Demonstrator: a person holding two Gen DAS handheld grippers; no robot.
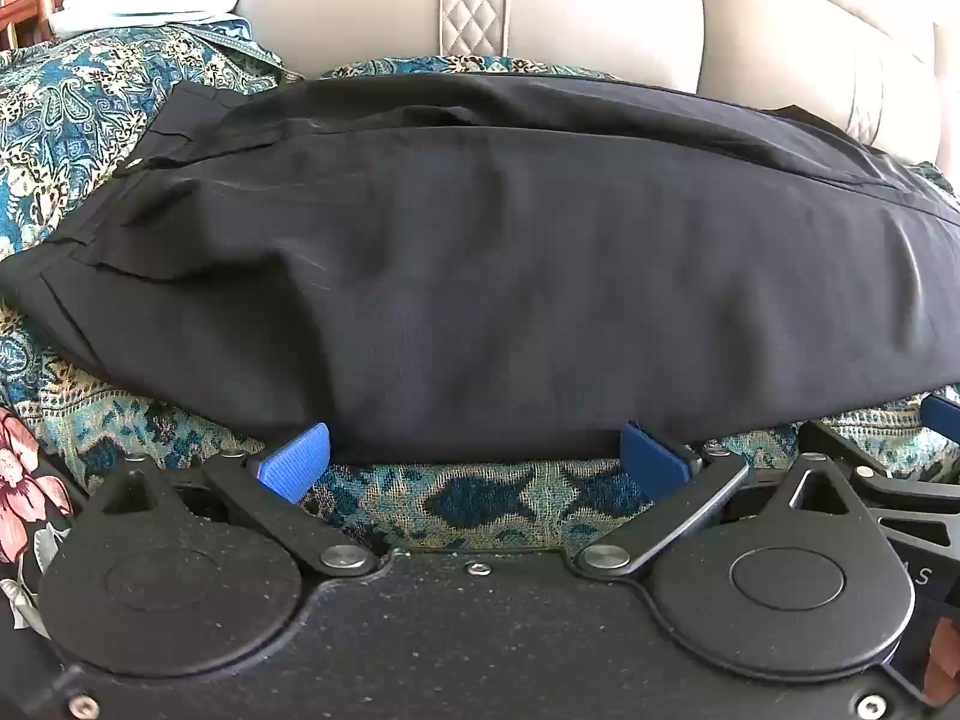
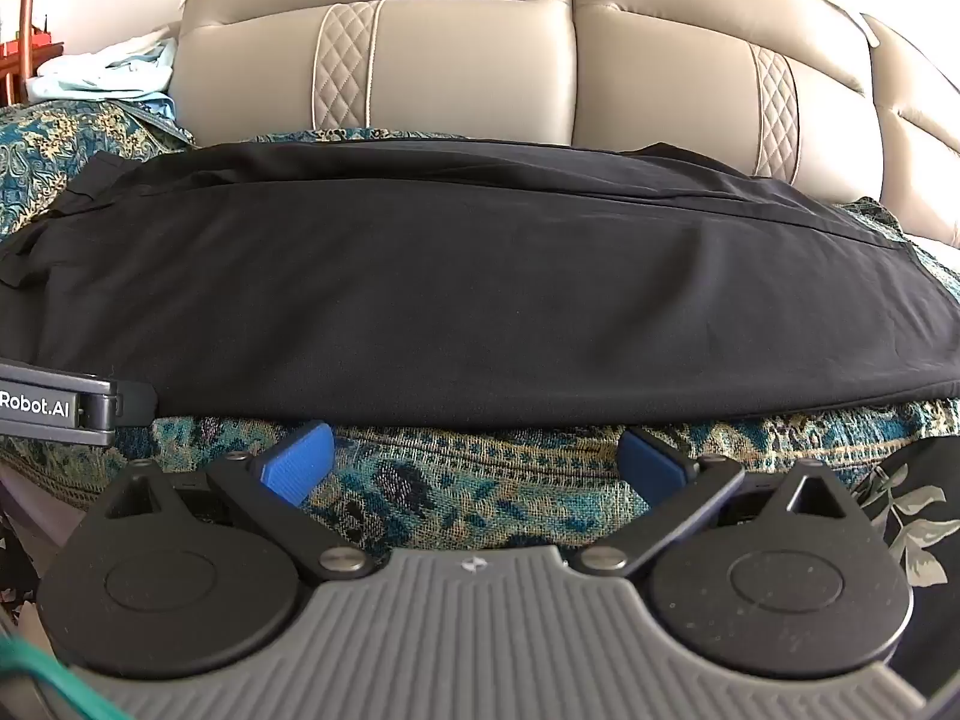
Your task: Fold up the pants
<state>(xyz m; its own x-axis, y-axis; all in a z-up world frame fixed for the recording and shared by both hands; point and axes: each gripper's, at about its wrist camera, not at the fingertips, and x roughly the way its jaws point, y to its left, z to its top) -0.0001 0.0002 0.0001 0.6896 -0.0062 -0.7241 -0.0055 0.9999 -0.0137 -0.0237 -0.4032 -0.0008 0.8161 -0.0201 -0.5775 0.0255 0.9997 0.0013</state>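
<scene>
Black pants [image 1: 480, 252] lie folded lengthwise on a teal patterned cover, waistband at the left, legs running right. They also show in the right wrist view [image 2: 480, 276]. My left gripper [image 1: 474, 462] is open, its blue fingertips [image 1: 297, 459] at the pants' near edge, holding nothing. My right gripper [image 2: 474, 459] is open, its blue fingertips [image 2: 300, 459] just short of the near edge, apart from the cloth. The left gripper's body [image 2: 54, 405] shows at the left of the right wrist view.
The teal patterned cover [image 1: 480, 498] spreads over a beige leather sofa [image 2: 480, 60], whose backrest rises behind the pants. Light blue and white cloth [image 2: 102, 72] is heaped at the far left. A floral fabric [image 1: 24, 480] lies at the near left.
</scene>
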